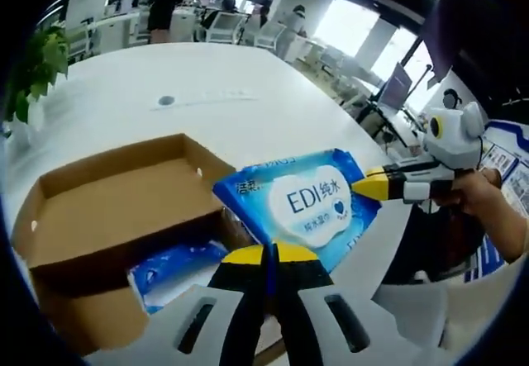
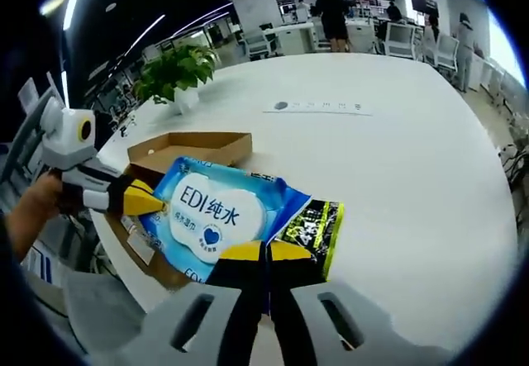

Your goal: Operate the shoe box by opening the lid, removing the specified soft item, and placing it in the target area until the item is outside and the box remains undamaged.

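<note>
A blue and white pack of wet wipes hangs just above the open brown cardboard shoe box. My left gripper is shut on one edge of the pack. My right gripper is shut on the opposite edge, and it enters the left gripper view from the right. The left gripper enters the right gripper view from the left. A second blue pack lies inside the box. A black and yellow-green printed piece shows by the pack's edge; whether it is separate I cannot tell.
The box rests near the edge of a large white table with a small grey round insert. A potted plant stands at the table's side. Office chairs, desks and people are far behind.
</note>
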`<state>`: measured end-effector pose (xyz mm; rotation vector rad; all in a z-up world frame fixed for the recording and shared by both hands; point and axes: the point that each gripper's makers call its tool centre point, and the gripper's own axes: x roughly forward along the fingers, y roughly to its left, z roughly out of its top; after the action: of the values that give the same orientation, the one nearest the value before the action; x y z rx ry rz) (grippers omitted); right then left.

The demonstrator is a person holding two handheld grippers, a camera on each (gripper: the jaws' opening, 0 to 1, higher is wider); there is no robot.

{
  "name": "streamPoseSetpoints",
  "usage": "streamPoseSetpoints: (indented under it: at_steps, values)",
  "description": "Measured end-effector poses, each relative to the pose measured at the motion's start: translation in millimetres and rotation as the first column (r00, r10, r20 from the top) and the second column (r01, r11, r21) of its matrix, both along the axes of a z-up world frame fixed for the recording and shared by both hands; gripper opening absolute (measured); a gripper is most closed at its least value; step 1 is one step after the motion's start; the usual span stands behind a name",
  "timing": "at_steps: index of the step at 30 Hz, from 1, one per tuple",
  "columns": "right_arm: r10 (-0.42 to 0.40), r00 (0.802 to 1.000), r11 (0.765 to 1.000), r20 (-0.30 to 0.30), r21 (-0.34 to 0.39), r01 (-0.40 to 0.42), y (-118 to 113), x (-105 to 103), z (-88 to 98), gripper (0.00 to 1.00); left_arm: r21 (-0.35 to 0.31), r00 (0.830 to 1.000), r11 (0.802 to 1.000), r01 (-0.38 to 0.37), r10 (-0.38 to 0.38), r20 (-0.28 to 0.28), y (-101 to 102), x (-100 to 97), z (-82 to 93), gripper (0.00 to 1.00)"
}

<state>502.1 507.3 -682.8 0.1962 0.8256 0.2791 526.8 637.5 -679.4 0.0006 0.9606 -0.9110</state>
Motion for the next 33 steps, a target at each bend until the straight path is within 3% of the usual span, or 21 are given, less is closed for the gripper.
streamPoseSetpoints:
  at_steps: [12,22,26,33]
  values:
    - [-0.055,0.998,0.998,-0.022,0.005,0.055,-26.7,1.8,-15.0,0.0,0.019,0.999,0.998,0.052,-0.052,-0.012,-26.4,3.5,-11.6,0.0]
    - [-0.06,0.998,0.998,-0.027,0.003,0.06,-37.3,17.0,-29.6,0.0,0.071,0.994,0.992,0.106,-0.105,-0.019,-36.7,5.9,-22.6,0.0]
    - [-0.057,0.998,0.998,-0.026,0.003,0.057,-40.6,18.2,-29.7,0.0,0.099,0.991,0.986,0.13,-0.132,0.007,-39.3,5.6,-23.6,0.0]
    - [-0.067,0.997,0.998,-0.031,0.005,0.068,-45.6,17.9,-35.3,0.0,0.099,0.991,0.986,0.132,-0.131,-0.018,-43.2,7.8,-31.5,0.0]
